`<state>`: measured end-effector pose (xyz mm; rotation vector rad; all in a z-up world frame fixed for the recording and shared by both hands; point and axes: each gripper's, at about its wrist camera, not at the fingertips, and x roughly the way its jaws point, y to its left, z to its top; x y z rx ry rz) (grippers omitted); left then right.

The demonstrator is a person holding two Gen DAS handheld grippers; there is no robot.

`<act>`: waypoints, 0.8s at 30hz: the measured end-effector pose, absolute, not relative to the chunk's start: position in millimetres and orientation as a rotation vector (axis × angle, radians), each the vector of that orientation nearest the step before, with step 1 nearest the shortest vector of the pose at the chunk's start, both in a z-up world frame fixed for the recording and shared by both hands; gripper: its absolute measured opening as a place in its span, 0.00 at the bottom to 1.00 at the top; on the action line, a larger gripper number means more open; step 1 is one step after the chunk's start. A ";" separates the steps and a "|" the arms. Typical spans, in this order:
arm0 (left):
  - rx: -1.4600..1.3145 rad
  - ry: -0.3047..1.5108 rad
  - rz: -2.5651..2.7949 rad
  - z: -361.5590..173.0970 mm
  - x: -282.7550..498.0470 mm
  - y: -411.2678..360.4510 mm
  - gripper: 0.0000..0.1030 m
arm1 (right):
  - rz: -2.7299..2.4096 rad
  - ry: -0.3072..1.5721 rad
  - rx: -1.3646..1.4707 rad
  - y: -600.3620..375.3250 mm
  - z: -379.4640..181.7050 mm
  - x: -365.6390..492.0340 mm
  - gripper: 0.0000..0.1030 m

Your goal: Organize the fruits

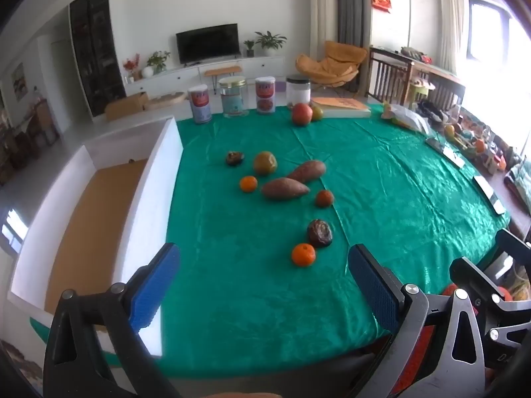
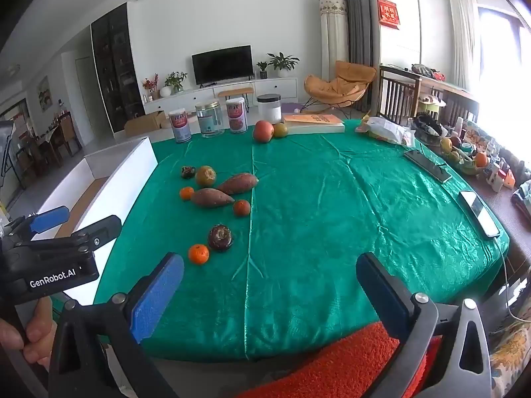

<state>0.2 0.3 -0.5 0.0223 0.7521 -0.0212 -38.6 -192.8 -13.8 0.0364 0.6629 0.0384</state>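
Observation:
On the green tablecloth (image 1: 381,179) lie a near orange (image 1: 303,254) (image 2: 198,253), a dark brown fruit (image 1: 320,232) (image 2: 220,237), two more small oranges (image 1: 248,184) (image 1: 324,198), two sweet potatoes (image 1: 284,188) (image 1: 307,170), a yellow-brown fruit (image 1: 265,162) and a small dark fruit (image 1: 235,158). A red apple (image 1: 301,113) and a greenish fruit (image 1: 317,112) sit at the far edge. My left gripper (image 1: 264,280) is open and empty, near the front edge. My right gripper (image 2: 270,285) is open and empty, right of the near orange.
A white box (image 1: 159,179) with a cardboard floor stands off the table's left edge. Several jars and cans (image 1: 234,96) and a book (image 1: 341,106) line the far edge. Phones (image 2: 479,212) and clutter lie at the right. An orange-red cloth (image 2: 348,361) lies below my right gripper.

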 end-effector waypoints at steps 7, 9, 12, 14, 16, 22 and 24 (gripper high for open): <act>0.053 0.769 -0.012 -6.2 4.8 -1.2 0.99 | 0.042 0.660 0.034 -192.6 -12.8 -39.3 1.00; 0.052 0.760 -0.013 -5.5 1.3 -0.7 0.99 | 0.042 0.666 0.038 -194.7 -15.4 -42.3 1.00; 0.060 0.750 -0.008 -4.4 -2.0 -3.1 0.99 | 0.042 0.661 0.041 -196.1 -15.7 -43.4 1.00; 0.060 0.751 -0.009 -3.4 -2.4 -2.9 0.99 | 0.037 0.657 0.038 -193.8 -14.5 -43.9 1.00; 0.061 0.752 -0.008 -2.8 -2.8 -3.0 0.99 | 0.035 0.651 0.041 -194.0 -10.1 -44.7 1.00; 0.065 0.753 -0.006 -2.3 -3.7 -3.9 0.99 | 0.036 0.646 0.046 -195.7 -10.1 -44.8 1.00; 0.066 0.753 -0.003 -2.4 -4.2 -4.9 0.99 | 0.036 0.643 0.045 -195.5 -9.8 -45.3 1.00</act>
